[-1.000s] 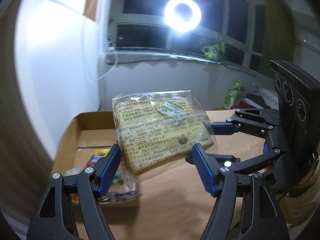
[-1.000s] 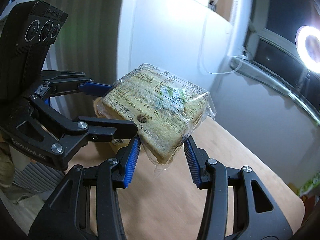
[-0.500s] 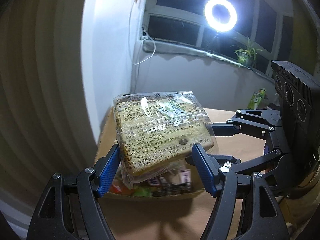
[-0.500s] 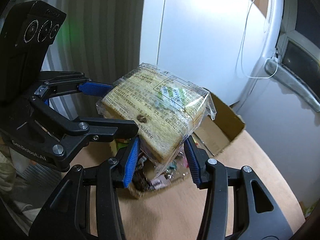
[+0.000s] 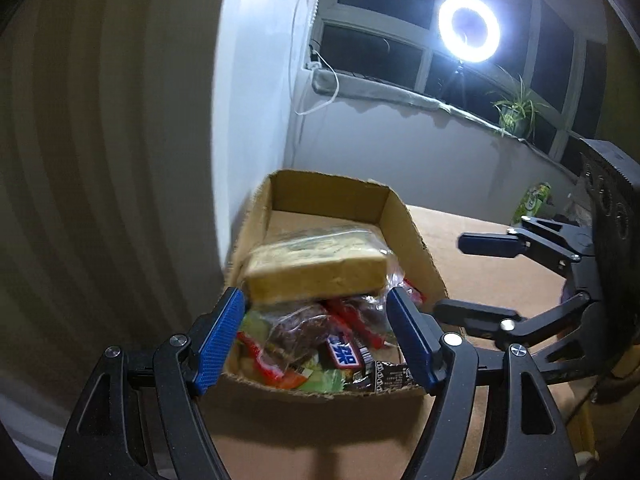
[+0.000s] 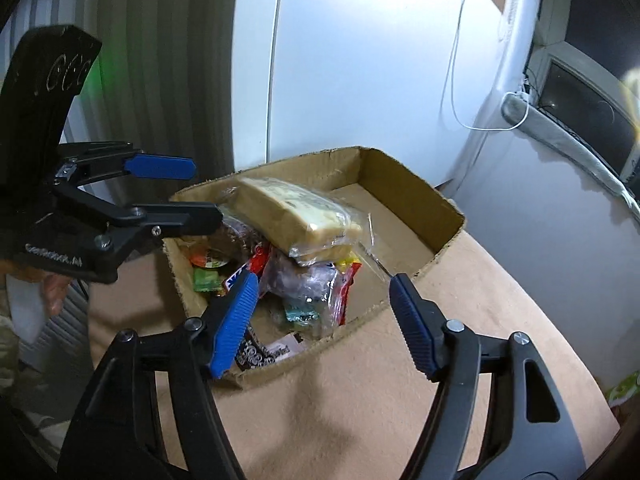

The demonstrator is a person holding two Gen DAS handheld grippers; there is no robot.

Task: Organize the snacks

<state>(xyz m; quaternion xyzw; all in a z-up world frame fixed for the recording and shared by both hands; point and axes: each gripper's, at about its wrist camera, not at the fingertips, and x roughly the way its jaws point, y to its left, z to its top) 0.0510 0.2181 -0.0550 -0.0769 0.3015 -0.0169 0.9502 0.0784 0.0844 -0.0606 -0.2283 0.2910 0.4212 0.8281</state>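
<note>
A wrapped bread pack (image 5: 320,264) lies on a heap of snack packets (image 5: 332,344) inside an open cardboard box (image 5: 332,192). It also shows in the right wrist view (image 6: 300,216), on the packets (image 6: 316,284) in the box (image 6: 404,176). My left gripper (image 5: 316,336) is open and empty, just above the box's near edge. My right gripper (image 6: 324,320) is open and empty, over the box's front corner. Each gripper shows in the other's view, the right one (image 5: 488,276) and the left one (image 6: 176,192), both open.
The box stands on a tan tabletop (image 6: 360,420) against a white wall (image 6: 360,60). A ring light (image 5: 469,28) glares at the window, with a potted plant (image 5: 516,112) on the sill. A green packet (image 5: 536,200) lies at the table's far right.
Both grippers held the bread pack together in the air. They moved over the box, opened and let it go; it now lies on the snacks.
</note>
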